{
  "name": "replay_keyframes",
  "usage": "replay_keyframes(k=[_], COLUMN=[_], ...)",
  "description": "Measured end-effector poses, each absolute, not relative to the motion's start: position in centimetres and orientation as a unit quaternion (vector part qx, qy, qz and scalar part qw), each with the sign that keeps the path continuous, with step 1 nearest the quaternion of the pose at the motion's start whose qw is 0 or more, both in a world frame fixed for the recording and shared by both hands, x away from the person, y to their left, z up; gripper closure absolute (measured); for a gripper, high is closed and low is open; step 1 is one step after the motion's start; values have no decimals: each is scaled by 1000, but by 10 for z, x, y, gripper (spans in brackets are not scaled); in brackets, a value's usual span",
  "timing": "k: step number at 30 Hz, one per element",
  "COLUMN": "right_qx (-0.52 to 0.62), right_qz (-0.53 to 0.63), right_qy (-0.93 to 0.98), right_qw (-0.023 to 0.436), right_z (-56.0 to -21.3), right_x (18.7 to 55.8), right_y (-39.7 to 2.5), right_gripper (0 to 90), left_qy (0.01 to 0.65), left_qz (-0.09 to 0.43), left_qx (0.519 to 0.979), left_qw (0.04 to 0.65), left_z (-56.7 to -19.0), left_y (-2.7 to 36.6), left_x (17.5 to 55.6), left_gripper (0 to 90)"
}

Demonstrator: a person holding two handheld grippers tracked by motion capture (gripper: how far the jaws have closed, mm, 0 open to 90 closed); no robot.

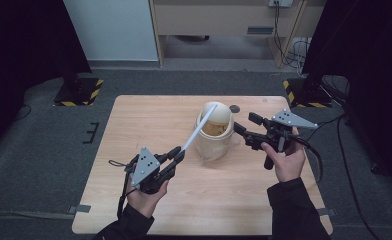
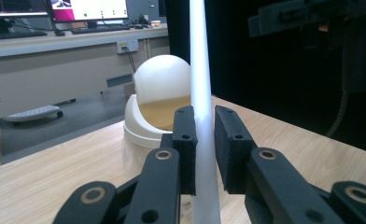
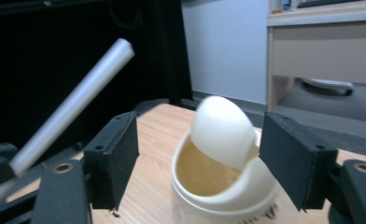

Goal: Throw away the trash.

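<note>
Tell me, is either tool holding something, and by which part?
The left tool grips a white tube near its lower end, between its jaws. The right tool is open, holding nothing, beside the small bin.

Bin (image 3: 223, 186): smooth cream plastic, slight sheen. Tube (image 2: 200, 93): matt white, smooth. Table (image 1: 149, 120): pale wood grain, matt.
</note>
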State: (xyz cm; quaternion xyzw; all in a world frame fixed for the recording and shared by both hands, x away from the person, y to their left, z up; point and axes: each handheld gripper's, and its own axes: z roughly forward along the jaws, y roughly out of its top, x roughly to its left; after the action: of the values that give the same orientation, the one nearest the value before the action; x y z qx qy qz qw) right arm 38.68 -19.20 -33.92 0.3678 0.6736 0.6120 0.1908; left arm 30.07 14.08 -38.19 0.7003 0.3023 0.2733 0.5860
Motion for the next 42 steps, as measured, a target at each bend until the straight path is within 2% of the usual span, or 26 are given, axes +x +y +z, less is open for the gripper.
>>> replay_keyframes(k=[15,21,36,42], right_qx=[355,353,348,346], right_qz=[623,628,643,647], right_qy=[679,679,677,677], right_qw=[158,140,80,57], right_z=[-340,-340,-341,-341], right_x=[386,386,384,384], right_y=[-175,-172,-167,-167], right_gripper=[359,412,657,714], left_qy=[279,272,277,280], left_qz=[257,254,245,235], left_qx=[718,719,729,737], left_qw=[584,587,576,569], left_z=[-392,-393,-395,-400], left_y=[109,102,99,96], left_x=[301,299,302,304], left_gripper=[790,789,791,790])
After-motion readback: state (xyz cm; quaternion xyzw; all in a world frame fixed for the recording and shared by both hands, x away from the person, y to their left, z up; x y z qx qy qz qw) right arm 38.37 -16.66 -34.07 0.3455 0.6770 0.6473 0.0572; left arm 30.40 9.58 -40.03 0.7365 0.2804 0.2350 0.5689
